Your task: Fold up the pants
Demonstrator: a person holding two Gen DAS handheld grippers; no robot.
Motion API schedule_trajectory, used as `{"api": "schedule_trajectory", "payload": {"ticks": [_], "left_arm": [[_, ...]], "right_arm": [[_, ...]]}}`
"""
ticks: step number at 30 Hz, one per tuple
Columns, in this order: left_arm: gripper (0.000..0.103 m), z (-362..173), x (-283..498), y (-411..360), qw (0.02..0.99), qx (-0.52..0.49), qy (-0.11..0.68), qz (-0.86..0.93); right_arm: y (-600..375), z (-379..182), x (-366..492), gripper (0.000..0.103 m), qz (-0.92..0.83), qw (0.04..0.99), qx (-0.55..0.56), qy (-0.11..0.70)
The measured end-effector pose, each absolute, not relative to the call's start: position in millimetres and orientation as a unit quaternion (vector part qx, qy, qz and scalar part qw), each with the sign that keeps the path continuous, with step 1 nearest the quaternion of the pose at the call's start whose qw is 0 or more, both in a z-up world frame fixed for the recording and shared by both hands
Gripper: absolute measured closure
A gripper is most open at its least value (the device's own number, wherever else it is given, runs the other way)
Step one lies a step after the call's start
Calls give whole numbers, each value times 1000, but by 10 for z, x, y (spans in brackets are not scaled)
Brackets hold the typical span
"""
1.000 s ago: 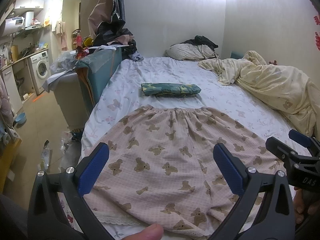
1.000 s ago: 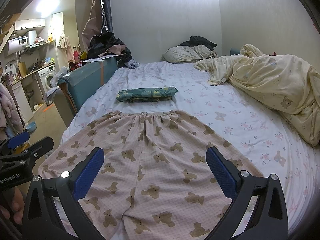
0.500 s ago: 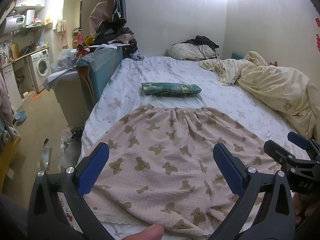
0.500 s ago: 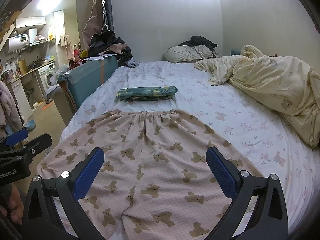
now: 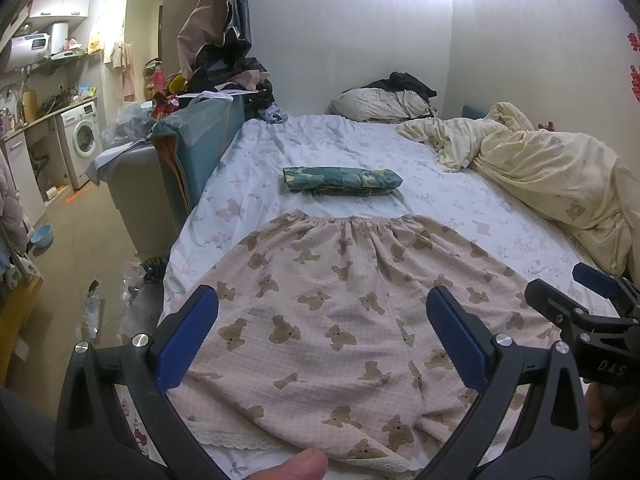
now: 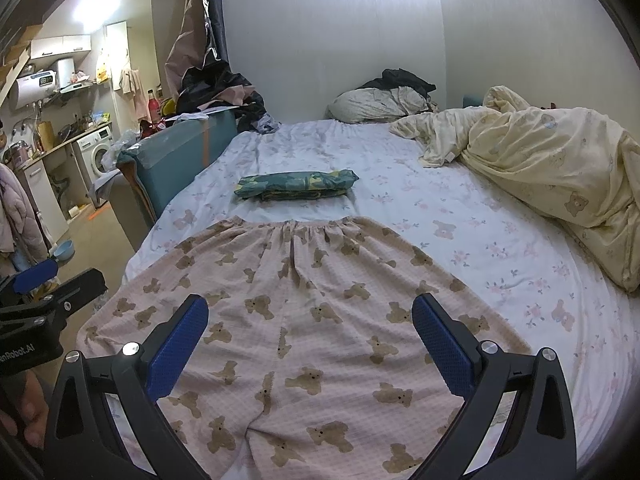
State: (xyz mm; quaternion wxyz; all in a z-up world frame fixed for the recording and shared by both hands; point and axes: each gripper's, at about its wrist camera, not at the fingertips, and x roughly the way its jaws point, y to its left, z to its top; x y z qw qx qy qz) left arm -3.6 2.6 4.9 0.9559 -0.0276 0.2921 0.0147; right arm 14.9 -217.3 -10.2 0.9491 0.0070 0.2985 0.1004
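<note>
A: Which step is in hand?

B: Nothing is folded yet, it is judged. The pants (image 6: 304, 320) are spread flat on the near part of the bed (image 6: 500, 248), waistband far, hems near. The left gripper (image 5: 320, 340) and the right gripper (image 6: 310, 340) are held above them, jaws spread wide, nothing grasped.

A: And next?

B: An outer edge should probably be pinched at the hem and carried across onto the other leg. The folded bundle (image 5: 342, 180) beyond the waistband is best left untouched
</note>
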Motion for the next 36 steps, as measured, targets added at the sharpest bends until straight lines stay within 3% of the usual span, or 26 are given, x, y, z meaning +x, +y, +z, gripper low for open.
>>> {"api": "schedule_trajectory", "payload": {"ticks": [27, 36], "left_arm": [[1, 3, -33, 41, 953, -31, 300, 17], [1, -61, 111, 48, 939, -28, 340, 41]], "right_arm": [[-2187, -132, 158, 0, 101, 947, 14, 306], [-3188, -464, 376, 0, 26, 901, 172, 397]]}}
